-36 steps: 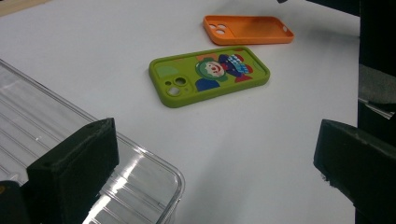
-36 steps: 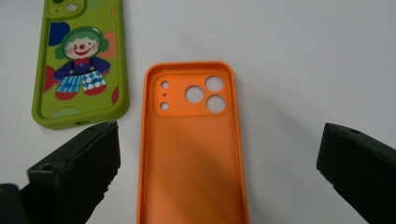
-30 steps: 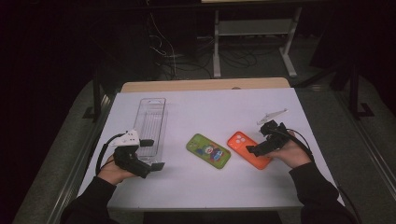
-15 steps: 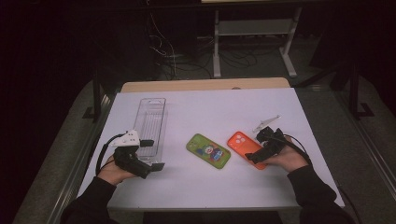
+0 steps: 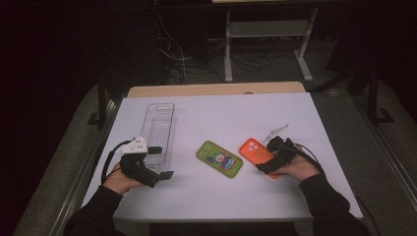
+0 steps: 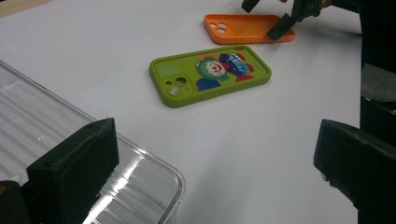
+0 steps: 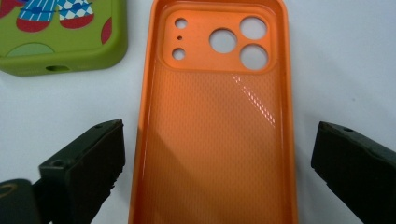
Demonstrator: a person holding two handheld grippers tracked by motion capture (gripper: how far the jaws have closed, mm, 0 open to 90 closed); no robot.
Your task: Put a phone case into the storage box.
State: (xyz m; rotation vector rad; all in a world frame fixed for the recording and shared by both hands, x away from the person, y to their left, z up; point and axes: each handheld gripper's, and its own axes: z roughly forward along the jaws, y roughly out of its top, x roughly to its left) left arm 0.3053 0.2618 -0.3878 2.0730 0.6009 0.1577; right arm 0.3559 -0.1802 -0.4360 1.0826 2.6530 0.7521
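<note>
An orange phone case point(image 5: 252, 149) lies hollow side up on the white table, right of centre. My right gripper point(image 5: 268, 157) is open at its near end, with one black jaw on each side of the case point(image 7: 215, 130) and neither touching it. A green phone case point(image 5: 219, 158) with a cartoon clown lies printed side up just left of the orange one, and its corner point(image 7: 60, 32) appears in the right gripper view. My left gripper point(image 5: 161, 162) is open at the near end of a clear plastic tray point(image 5: 158, 123) and holds nothing. One of its jaws hangs over the tray's corner point(image 6: 140, 172).
The white sheet point(image 5: 211, 113) covers the table, with a wooden edge point(image 5: 216, 89) at the back. Behind it are a metal stand point(image 5: 265, 34) and cables on a dark floor. Bare table lies between the tray and the green case point(image 6: 210, 74).
My right gripper has shifted slightly left and toward the person, settling over the orange case's near end. The left gripper, tray and green case have not moved.
</note>
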